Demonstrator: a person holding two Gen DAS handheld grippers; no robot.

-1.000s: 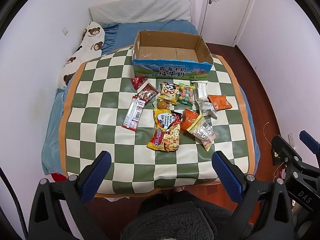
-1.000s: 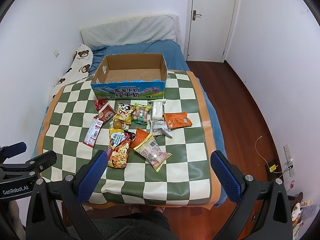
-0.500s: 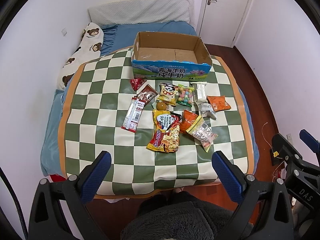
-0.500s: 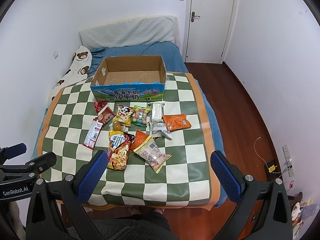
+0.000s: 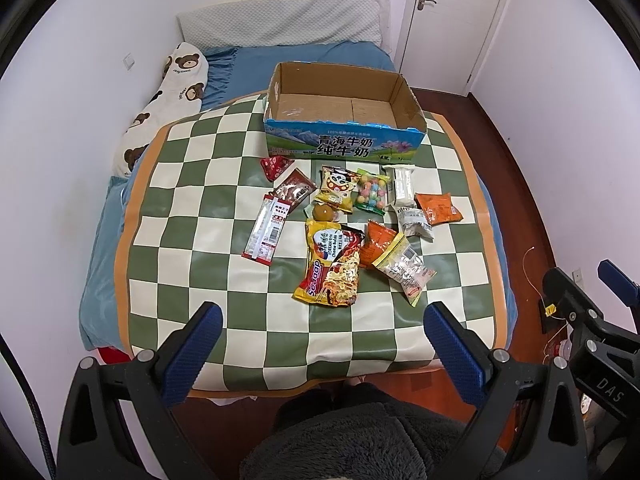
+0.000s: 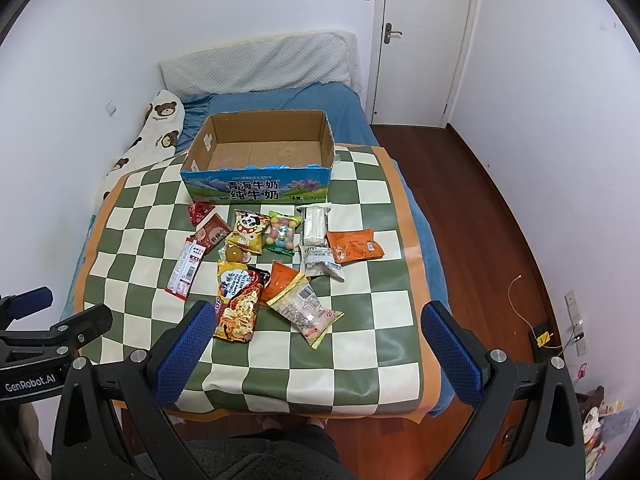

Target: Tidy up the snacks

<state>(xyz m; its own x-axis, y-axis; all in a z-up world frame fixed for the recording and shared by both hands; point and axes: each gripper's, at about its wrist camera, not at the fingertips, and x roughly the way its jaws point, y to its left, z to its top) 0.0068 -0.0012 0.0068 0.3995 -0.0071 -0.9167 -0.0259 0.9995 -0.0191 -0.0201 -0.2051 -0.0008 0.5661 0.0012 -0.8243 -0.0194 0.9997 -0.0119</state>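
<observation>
The left gripper (image 5: 318,330) sits at the bottom of its frame with its blue-padded jaws spread wide and nothing between them; the right gripper (image 6: 318,330) is likewise spread wide and empty, low in its own frame. Both hang short of the near edge of the green-and-white checked mat with an orange border (image 5: 200,264), which covers a blue-sheeted bed (image 5: 288,56).

The snacks lie in a loose cluster in the middle of the mat. At upper centre stands an open, empty cardboard box with a blue printed front (image 5: 340,120). Just below it, in a row, are a small red packet (image 5: 274,166), a yellow panda-print bag (image 5: 338,188), a clear bag of pastel candy balls (image 5: 373,195), and a white wrapped bar (image 5: 403,186). An orange pouch (image 5: 438,209) lies at the right of the cluster. A long red-and-white sachet (image 5: 266,232) lies at its left. Nearest the grippers are a yellow-and-red noodle packet (image 5: 330,268) and a clear yellow-edged bag (image 5: 404,270), which overlaps an orange bag (image 5: 376,240).

A bear-print pillow (image 5: 168,100) lies at upper left.
</observation>
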